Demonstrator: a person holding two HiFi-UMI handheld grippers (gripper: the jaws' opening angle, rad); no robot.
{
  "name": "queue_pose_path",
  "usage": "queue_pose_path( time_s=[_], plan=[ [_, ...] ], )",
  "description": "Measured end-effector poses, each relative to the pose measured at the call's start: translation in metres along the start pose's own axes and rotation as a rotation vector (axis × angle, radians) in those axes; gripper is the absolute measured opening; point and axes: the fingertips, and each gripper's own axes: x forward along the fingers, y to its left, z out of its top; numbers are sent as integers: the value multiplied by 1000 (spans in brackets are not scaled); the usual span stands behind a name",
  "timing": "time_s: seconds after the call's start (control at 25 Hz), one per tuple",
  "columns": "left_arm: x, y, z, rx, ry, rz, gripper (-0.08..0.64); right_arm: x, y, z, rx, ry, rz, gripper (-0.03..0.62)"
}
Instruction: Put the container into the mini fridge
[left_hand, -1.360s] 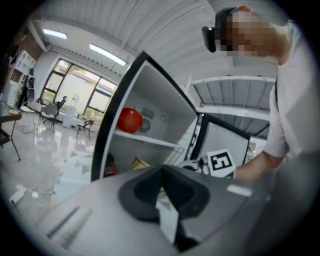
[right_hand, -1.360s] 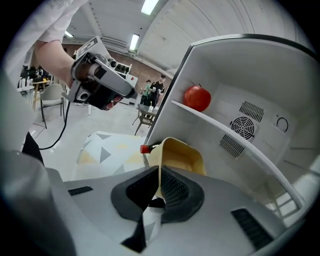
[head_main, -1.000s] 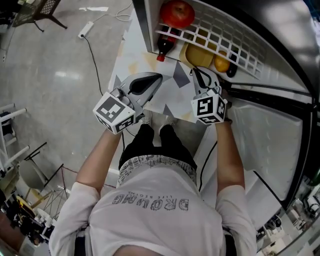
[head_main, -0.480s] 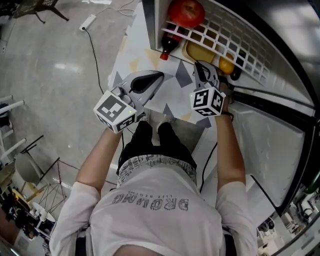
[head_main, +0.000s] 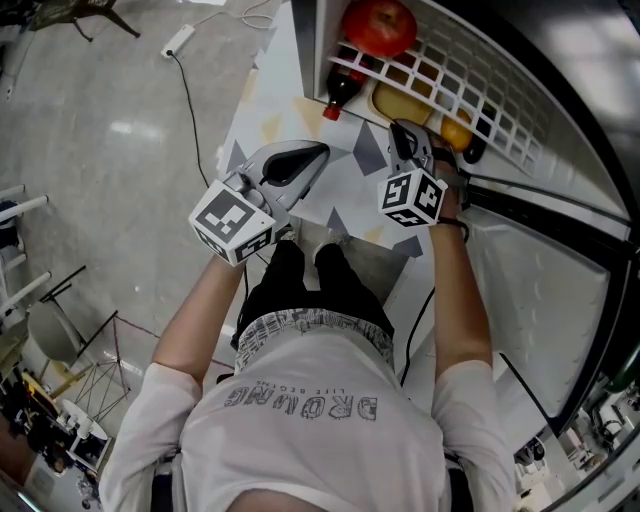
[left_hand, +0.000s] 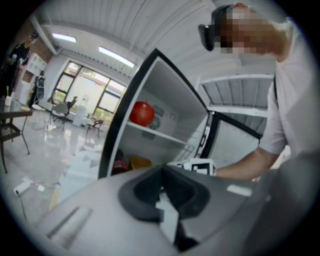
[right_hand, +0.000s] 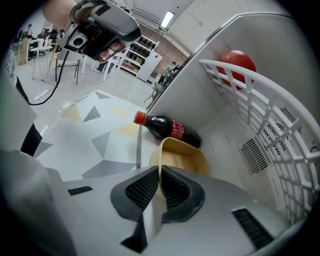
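The yellow container (right_hand: 183, 153) rests low inside the open mini fridge (head_main: 306, 40), beside a cola bottle (right_hand: 168, 128) lying on its side. My right gripper (right_hand: 159, 176) is shut on the container's near rim, at the fridge mouth in the head view (head_main: 402, 137). The container (head_main: 398, 104) shows there under the white wire shelf (head_main: 450, 72). My left gripper (head_main: 316, 157) hovers shut and empty over the patterned floor, left of the fridge opening; the left gripper view (left_hand: 163, 194) shows nothing between its pads.
A red apple (head_main: 380, 26) sits on the wire shelf, with a small orange fruit (head_main: 452, 130) below it. The fridge door (head_main: 545, 270) stands open to the right. A cable and power strip (head_main: 176, 42) lie on the grey floor at far left.
My right gripper has edged a little forward toward the fridge with the container still in it. The left gripper has hardly moved.
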Motion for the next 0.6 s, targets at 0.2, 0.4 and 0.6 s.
queue_pose_path(
  time_s=[0.2,0.4,0.6],
  plan=[
    [2,-1,1,4,5,-4,8,3,1,-1,-15,7,-4,20],
    [2,-1,2,7,8,-8,8,4,3,-2,-9,9,-4,26],
    [2,-3,4,14,13,-15,8,3,2,-2,15,3,-5,57]
  ],
)
